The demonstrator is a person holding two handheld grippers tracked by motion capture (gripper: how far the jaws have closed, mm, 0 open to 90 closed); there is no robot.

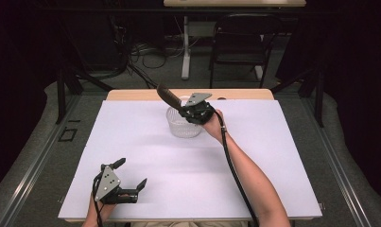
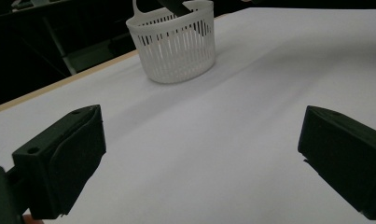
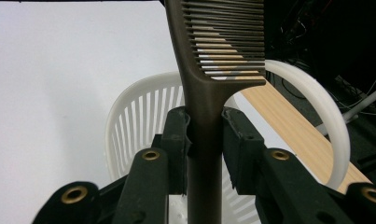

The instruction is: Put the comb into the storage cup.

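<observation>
I have the comb (image 3: 209,70) clamped by its handle in the right tool (image 3: 205,135), both pads pressing its flat sides, the jaws closed down to the handle's width. In the high view the comb (image 1: 168,97) slants up and away to the left over the white basket (image 1: 183,124), teeth end highest, at the far middle of the surface (image 1: 131,142). In the right gripper view the basket's slatted wall (image 3: 139,116) and curved handle (image 3: 330,126) sit right behind and below the comb.

My reading is that the step in hand is dropping the comb into the basket. To do it well I would bring the handle end over the basket's opening, keep clear of the arched handle on the far side, tip the comb closer to upright and lower it inside the rim before easing the pads apart, so it slides down rather than tips the light basket over.

The right hand (image 1: 214,124) reaches forward with the forearm stretched across the surface, the wrist turned so the right tool (image 1: 190,112) points left over the basket. The left tool (image 1: 130,175) rests near the front left edge, its jaws wide apart and holding nothing, aimed towards the basket (image 2: 174,46) well away from it.
</observation>
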